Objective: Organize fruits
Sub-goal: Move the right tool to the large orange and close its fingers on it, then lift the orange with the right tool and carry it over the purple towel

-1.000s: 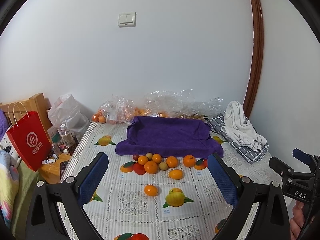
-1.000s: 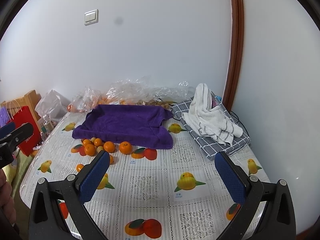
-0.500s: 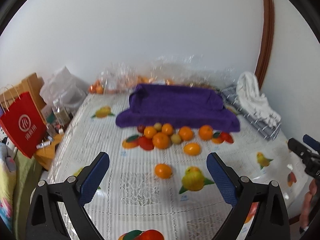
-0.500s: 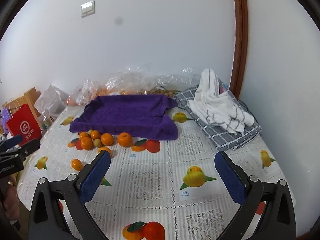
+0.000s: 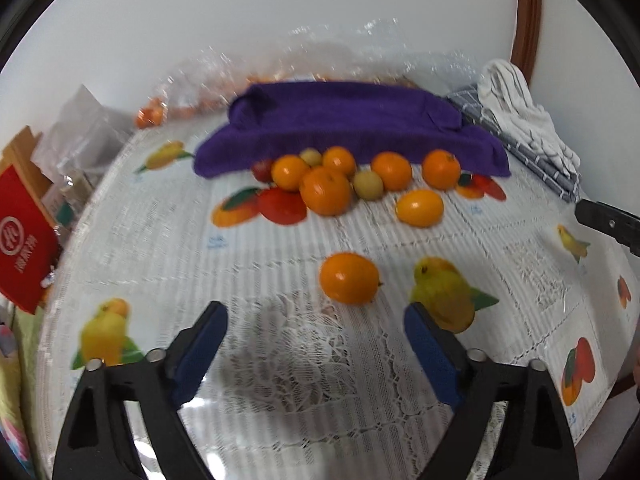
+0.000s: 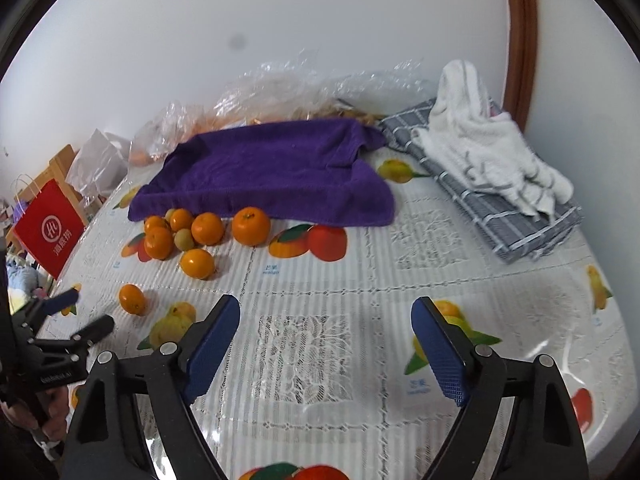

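Note:
Several oranges, two small green fruits and a red one cluster [image 5: 326,190] [image 6: 206,228] on the tablecloth in front of a purple towel [image 5: 348,128] [image 6: 272,168]. One orange [image 5: 349,283] [image 6: 133,299] lies alone nearer me, another [image 5: 419,208] [image 6: 197,263] sits between it and the cluster. My left gripper [image 5: 316,316] is open and empty, low over the table just short of the lone orange. My right gripper [image 6: 326,312] is open and empty over bare tablecloth, to the right of the fruit.
A fruit-print tablecloth [image 6: 320,340] covers the table. Clear plastic bags [image 6: 280,92] lie behind the towel. A white towel on grey folded cloth [image 6: 492,160] lies at the right. A red paper bag [image 6: 48,232] stands off the left edge.
Both grippers have moved forward and lower toward the table. The left one has closed in on the lone orange. The fruit has not moved.

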Demonstrator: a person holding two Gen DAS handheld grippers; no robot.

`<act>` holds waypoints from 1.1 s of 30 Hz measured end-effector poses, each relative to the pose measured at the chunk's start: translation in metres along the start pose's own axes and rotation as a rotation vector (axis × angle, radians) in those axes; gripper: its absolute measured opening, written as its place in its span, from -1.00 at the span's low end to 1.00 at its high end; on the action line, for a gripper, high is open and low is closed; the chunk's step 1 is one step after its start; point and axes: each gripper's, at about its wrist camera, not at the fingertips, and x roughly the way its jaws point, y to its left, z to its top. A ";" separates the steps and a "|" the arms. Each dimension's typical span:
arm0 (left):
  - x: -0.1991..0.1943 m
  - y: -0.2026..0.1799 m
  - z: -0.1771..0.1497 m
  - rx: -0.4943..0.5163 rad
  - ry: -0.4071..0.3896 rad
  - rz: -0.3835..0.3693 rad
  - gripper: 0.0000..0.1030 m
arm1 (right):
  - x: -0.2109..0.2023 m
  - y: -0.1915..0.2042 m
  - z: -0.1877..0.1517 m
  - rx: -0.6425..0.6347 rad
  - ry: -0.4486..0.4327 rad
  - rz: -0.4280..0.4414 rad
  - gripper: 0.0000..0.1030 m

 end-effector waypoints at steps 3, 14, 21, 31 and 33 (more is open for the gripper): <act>0.010 -0.002 0.001 0.003 0.007 -0.043 0.49 | 0.014 0.000 -0.001 0.007 0.023 0.015 0.66; 0.031 -0.005 0.016 -0.004 0.002 -0.119 -0.28 | 0.043 0.003 0.001 0.003 0.032 0.042 0.49; 0.028 0.036 0.029 -0.138 -0.013 -0.119 -0.28 | 0.060 0.019 0.025 -0.021 0.008 0.061 0.39; 0.024 0.083 0.039 -0.207 -0.003 -0.033 -0.28 | 0.122 0.063 0.054 -0.116 0.088 0.103 0.21; 0.023 0.088 0.039 -0.210 -0.005 -0.034 -0.28 | 0.130 0.068 0.056 -0.130 0.102 0.098 0.16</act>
